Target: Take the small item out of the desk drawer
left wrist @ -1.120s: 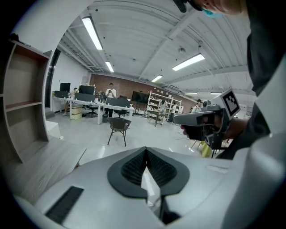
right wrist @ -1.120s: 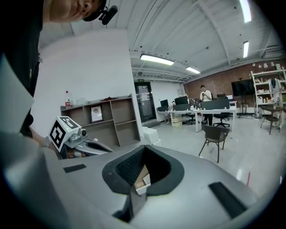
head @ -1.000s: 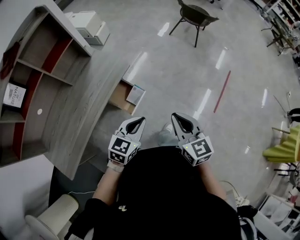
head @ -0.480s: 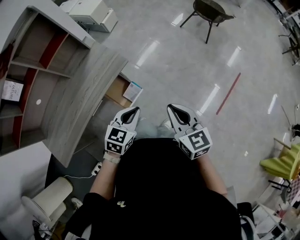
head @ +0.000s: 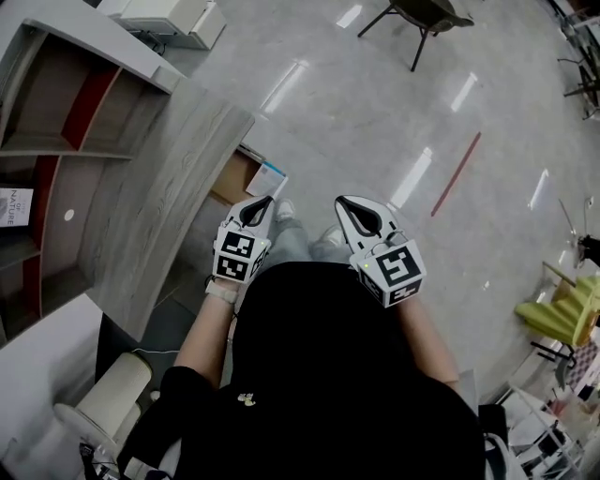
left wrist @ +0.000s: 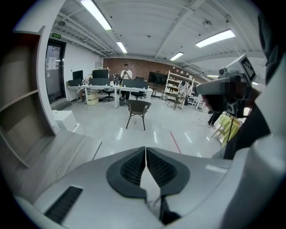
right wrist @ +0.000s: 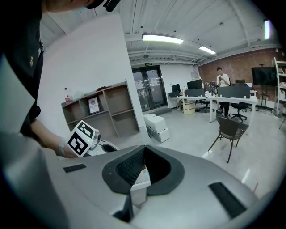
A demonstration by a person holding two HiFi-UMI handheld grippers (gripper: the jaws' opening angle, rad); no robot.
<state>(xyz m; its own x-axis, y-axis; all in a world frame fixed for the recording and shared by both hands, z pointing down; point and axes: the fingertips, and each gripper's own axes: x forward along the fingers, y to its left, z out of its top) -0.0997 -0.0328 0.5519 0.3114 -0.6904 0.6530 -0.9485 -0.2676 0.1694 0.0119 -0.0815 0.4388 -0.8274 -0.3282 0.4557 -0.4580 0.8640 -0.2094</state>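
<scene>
- Left tool (head: 264, 202): clenched, pads pressed together, nothing between them. I had it just left of centre in the head view, tip pointing towards the top of the frame, marker cube nearest the body.
- Right tool (head: 342, 202): also clenched and empty, its dark pads meeting at the tip in its own view. It sat just right of centre, level with the left tool and a little apart from it.
- Drawer (head: 232, 180): a brown open compartment jutting from under the worktop's edge, a drawer as far as I could tell. It lay just above the left tool's tip in the frame, and neither tool touched it.
- White-and-blue item (head: 271, 178): small and flat, at the right end of that drawer. It was not gripped.
- Worktop (head: 159, 178): grey wood grain, running diagonally through the left half of the frame.
- Shelf unit (head: 52, 141): upper left, open compartments with red dividers; a booklet (head: 11, 206) stood in one at the far left edge.
- White box (head: 164, 14): on the floor at the top left.
- Dark chair (head: 424, 13): top edge, right of centre.
- Red floor stripe (head: 457, 173): upper right, on the glossy grey floor.
- Yellow-green chair (head: 561, 317): right edge.
</scene>
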